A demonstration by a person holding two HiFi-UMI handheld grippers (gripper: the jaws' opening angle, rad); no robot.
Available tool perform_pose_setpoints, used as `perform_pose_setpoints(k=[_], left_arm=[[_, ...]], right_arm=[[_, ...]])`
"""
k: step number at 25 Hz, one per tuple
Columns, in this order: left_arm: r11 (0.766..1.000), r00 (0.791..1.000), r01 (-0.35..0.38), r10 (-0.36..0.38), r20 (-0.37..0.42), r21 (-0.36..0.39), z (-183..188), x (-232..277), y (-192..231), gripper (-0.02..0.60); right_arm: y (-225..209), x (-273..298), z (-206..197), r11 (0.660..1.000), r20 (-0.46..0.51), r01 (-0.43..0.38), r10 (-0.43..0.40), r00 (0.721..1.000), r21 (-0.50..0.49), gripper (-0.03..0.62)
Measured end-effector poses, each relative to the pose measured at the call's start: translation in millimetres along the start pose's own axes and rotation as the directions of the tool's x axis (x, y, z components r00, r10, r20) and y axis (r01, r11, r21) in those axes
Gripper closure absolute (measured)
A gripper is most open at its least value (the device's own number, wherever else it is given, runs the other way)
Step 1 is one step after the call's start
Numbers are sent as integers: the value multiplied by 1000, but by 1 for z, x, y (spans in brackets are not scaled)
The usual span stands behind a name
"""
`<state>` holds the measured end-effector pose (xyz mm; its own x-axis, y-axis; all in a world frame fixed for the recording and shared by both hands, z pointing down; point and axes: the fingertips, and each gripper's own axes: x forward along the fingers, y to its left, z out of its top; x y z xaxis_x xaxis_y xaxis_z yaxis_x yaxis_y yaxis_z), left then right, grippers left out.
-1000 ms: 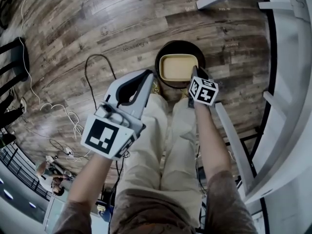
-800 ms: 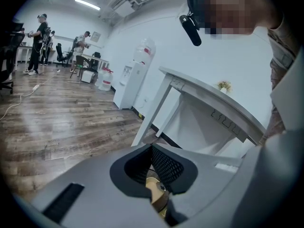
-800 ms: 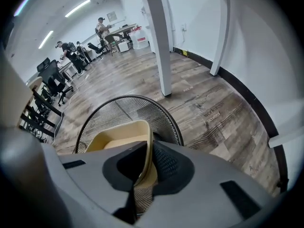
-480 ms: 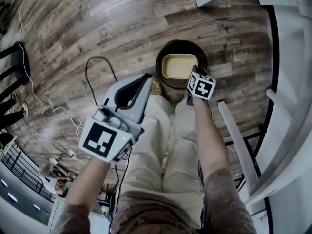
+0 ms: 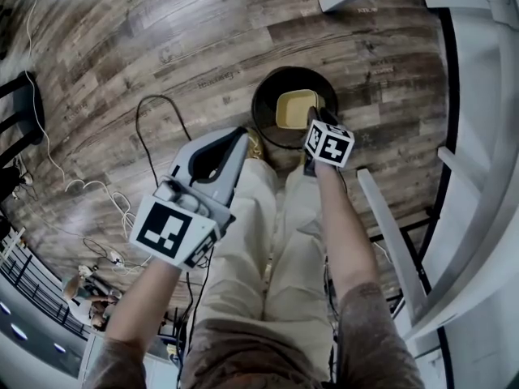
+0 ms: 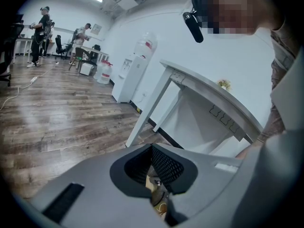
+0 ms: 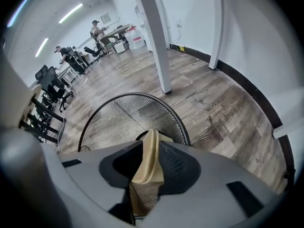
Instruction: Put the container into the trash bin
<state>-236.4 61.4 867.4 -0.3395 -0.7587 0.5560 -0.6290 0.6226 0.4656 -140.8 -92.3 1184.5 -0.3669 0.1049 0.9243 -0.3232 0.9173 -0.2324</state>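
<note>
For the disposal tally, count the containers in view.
1: the tan container is at the mouth of the black mesh trash bin, its rim between the opening jaws of the right gripper. Others beneath it may be hidden.

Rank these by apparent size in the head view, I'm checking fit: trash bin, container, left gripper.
1. left gripper, largest, though nearness to the camera inflates it
2. trash bin
3. container, smallest, inside the bin's rim

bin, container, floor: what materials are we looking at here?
Trash bin: black wire mesh, likely metal; fine see-through grid under a solid rim.
Container: tan, matte, thin-walled, probably moulded fibre or plastic; cannot tell which.
Floor: wood-look planks, grain and seams visible, slight sheen; perhaps laminate.
</note>
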Motion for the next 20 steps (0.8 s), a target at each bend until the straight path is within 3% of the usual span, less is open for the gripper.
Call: perform_pose_setpoints(k=[10, 20], left_arm=[[1000, 1000, -9, 9, 12, -24, 3, -5, -8, 578], [998, 995, -40, 44, 86, -44, 52, -44, -38, 578]], right_arm=[[11, -20, 18, 996, 59, -87, 89, 994, -31, 347], [50, -127, 85, 977, 133, -170, 187, 973, -129, 342]])
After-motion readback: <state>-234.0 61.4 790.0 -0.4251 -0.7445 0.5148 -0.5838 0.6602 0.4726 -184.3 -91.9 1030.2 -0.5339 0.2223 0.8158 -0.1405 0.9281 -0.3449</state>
